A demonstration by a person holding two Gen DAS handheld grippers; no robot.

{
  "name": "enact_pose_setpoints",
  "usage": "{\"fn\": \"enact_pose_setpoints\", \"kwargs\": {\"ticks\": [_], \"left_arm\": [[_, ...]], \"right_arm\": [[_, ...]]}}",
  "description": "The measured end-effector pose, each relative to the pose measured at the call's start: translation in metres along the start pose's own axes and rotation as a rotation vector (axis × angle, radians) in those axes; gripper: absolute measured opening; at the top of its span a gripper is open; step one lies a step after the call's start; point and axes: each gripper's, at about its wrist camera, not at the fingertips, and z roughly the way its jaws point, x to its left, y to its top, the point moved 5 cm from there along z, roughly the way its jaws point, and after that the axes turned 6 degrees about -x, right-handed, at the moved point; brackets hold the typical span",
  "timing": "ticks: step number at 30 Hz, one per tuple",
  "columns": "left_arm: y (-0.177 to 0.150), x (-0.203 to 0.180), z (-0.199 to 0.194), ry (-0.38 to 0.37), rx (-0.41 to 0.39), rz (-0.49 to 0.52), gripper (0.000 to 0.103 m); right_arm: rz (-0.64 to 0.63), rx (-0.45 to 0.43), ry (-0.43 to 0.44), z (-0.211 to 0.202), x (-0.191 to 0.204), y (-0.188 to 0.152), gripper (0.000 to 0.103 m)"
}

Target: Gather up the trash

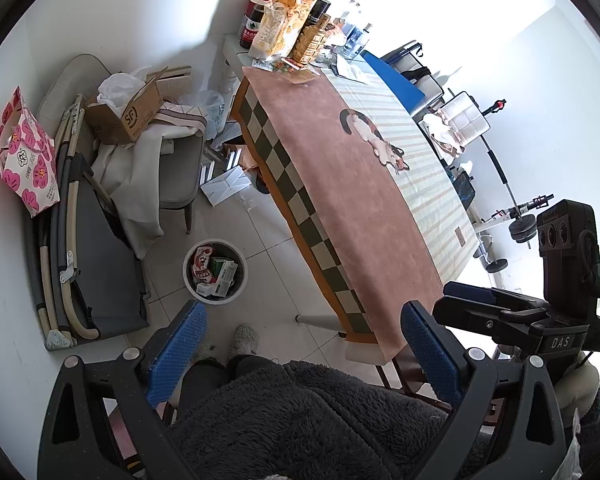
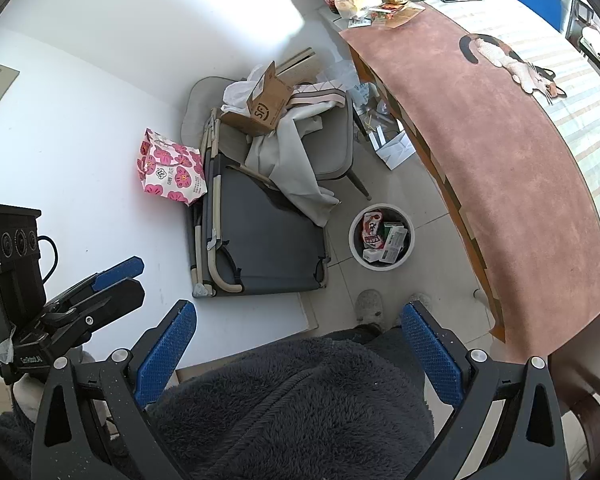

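A white round trash bin [image 1: 215, 272] [image 2: 382, 242] stands on the tiled floor beside the table, holding several packets and small boxes. White folded paper [image 1: 226, 186] [image 2: 396, 148] lies on the floor under the table edge. My left gripper [image 1: 303, 312] is open and empty, hanging above the floor and a person's dark fleece garment [image 1: 300, 420]. My right gripper [image 2: 300, 312] is also open with nothing between its blue pads. Each gripper shows side-on at the edge of the other's view.
A long table [image 1: 340, 168] [image 2: 520, 168] under a pink cat-print cloth has snack bags and bottles [image 1: 288, 28] at its far end. A chair with a cardboard box [image 1: 128, 116], a folded cot [image 1: 96, 280] and a pink flowered bag [image 1: 26, 152] line the wall. Slippered feet [image 1: 244, 338] stand near the bin.
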Motion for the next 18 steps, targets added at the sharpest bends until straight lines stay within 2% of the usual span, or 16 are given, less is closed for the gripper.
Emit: {"fn": "enact_pose_setpoints", "kwargs": {"ticks": [18], "left_arm": [[0.0044, 0.0024, -0.0041, 0.001, -0.001, 0.009, 0.100]], "right_arm": [[0.006, -0.005, 0.000, -0.0004, 0.0008, 0.0006, 0.103]]}}
